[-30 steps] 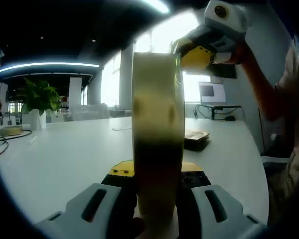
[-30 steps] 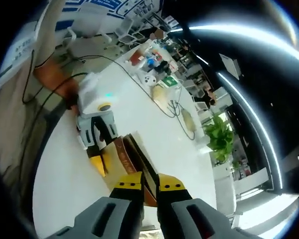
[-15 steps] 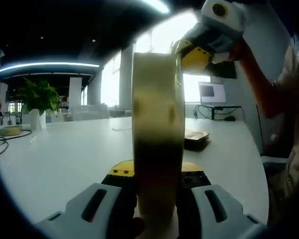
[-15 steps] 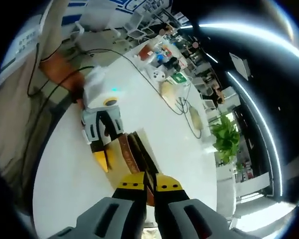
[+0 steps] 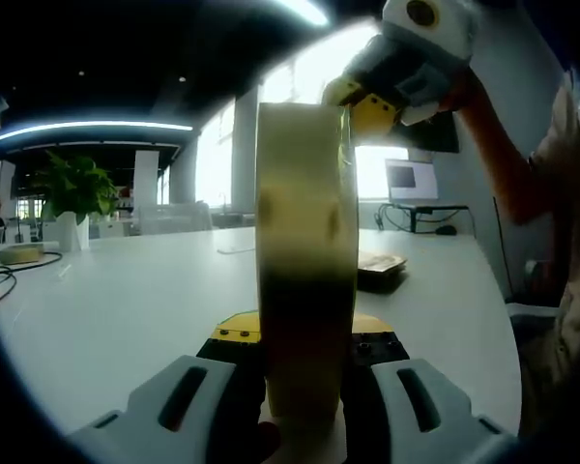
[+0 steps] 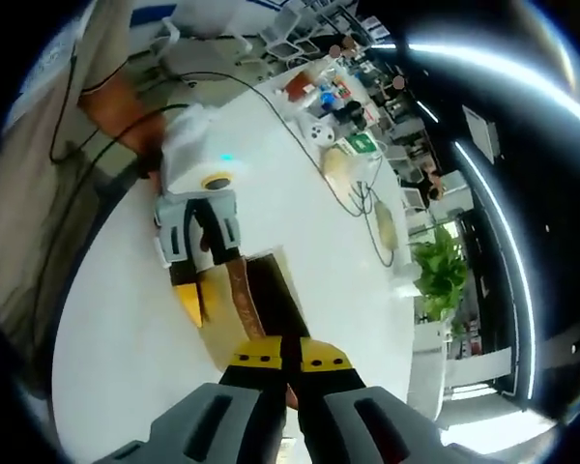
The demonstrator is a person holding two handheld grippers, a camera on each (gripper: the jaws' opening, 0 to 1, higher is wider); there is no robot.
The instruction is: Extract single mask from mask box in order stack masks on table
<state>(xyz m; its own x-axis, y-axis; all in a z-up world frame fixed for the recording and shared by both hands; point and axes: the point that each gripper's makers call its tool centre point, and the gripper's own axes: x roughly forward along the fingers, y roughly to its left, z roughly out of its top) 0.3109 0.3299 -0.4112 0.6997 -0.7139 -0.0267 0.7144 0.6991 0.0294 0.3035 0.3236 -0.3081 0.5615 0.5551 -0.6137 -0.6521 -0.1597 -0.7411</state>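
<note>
Left gripper view: the left gripper (image 5: 304, 338), with two grey plastic fingers (image 5: 179, 401) and yellow tips, is clamped on the mask box (image 5: 306, 242), a tall, narrow cardboard box seen edge-on, pale yellow-tan with a matt surface, standing upright near the desk's near edge. The right gripper (image 5: 377, 97) enters from the upper right, its yellow tips at the box's top edge; a person's hand and forearm (image 5: 493, 155) carry it. The desk (image 5: 126, 300) is white, smooth and faintly glossy. Toward its far side lie one flat dark stack (image 5: 379, 263) and, at the far left corner, one potted green plant (image 5: 72, 193) in a white pot.

Right gripper view: the right gripper (image 6: 281, 360) looks down on the box's open top (image 6: 256, 304), brown inside. Its two yellow-tipped fingers stand almost together; whether a mask lies between them cannot be told. The left gripper (image 6: 198, 237) grips the box's far side. A black cable (image 6: 367, 208) runs across the desk toward assorted small items at its far edge.
</note>
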